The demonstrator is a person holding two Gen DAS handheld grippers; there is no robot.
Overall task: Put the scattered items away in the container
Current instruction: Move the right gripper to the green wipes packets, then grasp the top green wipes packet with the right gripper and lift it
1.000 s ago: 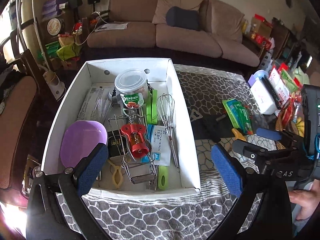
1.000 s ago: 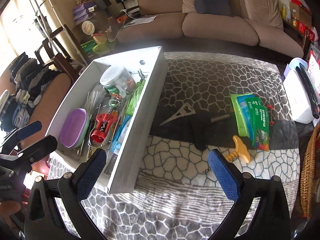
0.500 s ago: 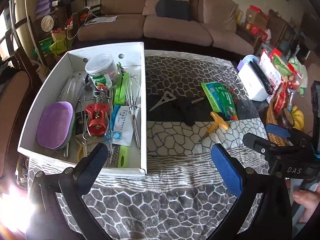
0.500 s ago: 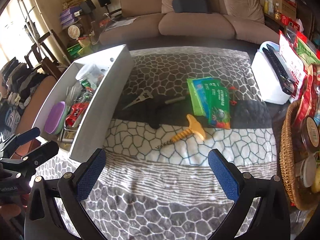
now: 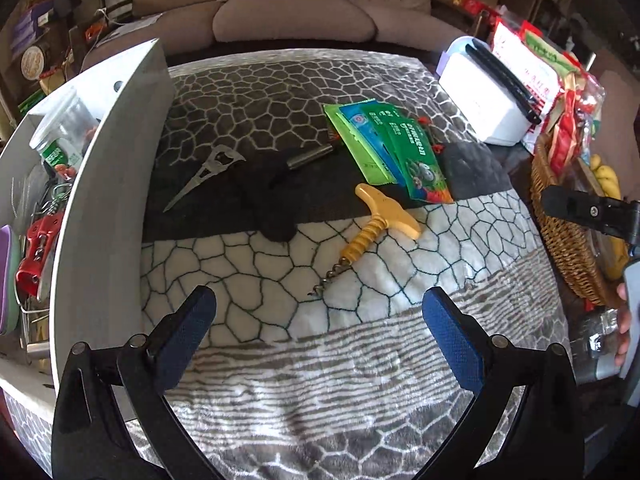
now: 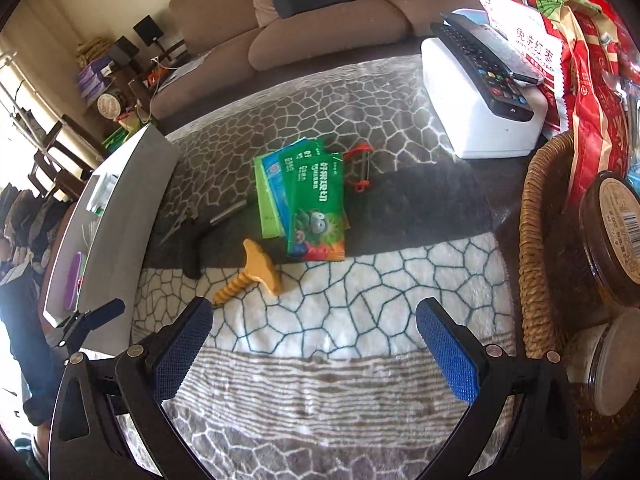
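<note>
Yellow plastic T-handled corkscrew (image 5: 376, 222): lies flat on the patterned blanket (image 5: 320, 360), steel screw pointing toward 7 o'clock, handle toward 1; dead ahead at 12 of the left gripper (image 5: 320, 332), seemingly the nearer, jaws wide, empty. Right gripper (image 6: 314, 344) likewise wide, corkscrew at 11. White box (image 5: 108, 200) at 9 o'clock

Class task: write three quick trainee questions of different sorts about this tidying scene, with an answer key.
1. True or false: the yellow corkscrew already lies inside the white box.
2. Multiple choice: the left gripper is A) open and holding nothing, B) shut on a packet, C) shut on the corkscrew.
3. Fill in: the black remote control rests on top of a white ____.

Key: 1 false, it lies on the blanket; 2 A; 3 case.
</note>
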